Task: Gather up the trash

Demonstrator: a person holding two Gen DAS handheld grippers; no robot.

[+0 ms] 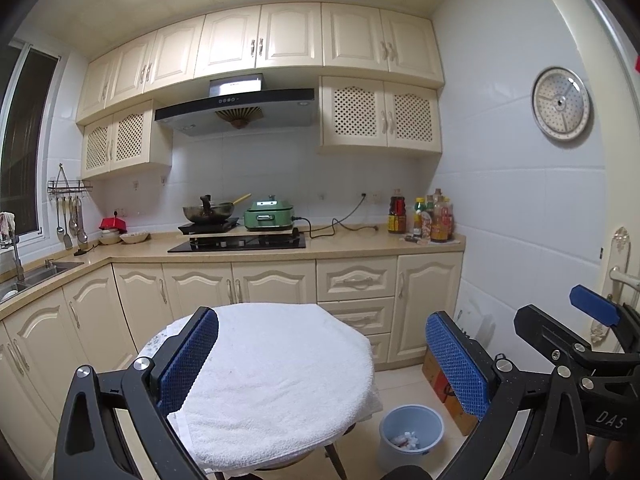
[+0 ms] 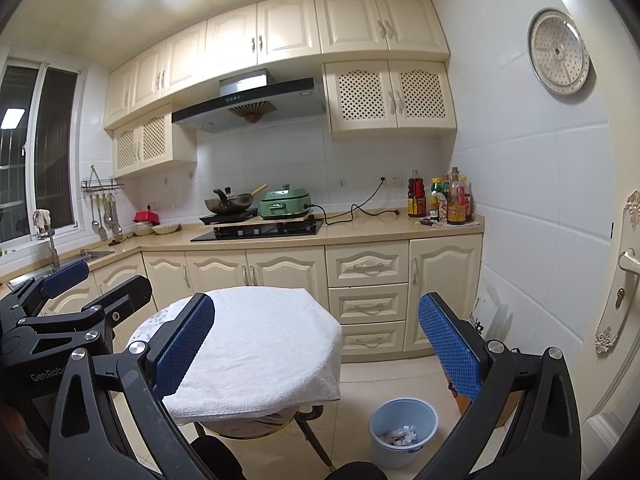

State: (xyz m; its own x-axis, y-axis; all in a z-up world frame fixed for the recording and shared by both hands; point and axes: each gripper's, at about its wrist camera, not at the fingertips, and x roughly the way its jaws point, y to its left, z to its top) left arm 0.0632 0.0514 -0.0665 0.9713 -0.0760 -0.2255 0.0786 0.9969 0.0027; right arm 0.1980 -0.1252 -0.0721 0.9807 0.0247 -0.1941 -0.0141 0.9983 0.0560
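Observation:
A light blue trash bin (image 1: 411,436) stands on the floor right of a small round table (image 1: 276,376) covered by a white towel; white crumpled scraps (image 1: 405,439) lie in its bottom. The bin also shows in the right wrist view (image 2: 402,432). My left gripper (image 1: 324,360) is open and empty, held above the table's near side. My right gripper (image 2: 316,352) is open and empty, also above the table. The right gripper appears at the right edge of the left wrist view (image 1: 592,320), and the left gripper at the left of the right wrist view (image 2: 68,296).
Cream kitchen cabinets (image 1: 280,280) and a counter with a stove (image 1: 240,242), a wok (image 1: 208,212), a green cooker (image 1: 270,216) and bottles (image 1: 432,216) run behind. A cardboard box (image 1: 444,388) sits by the right wall. A door (image 2: 624,280) is at right.

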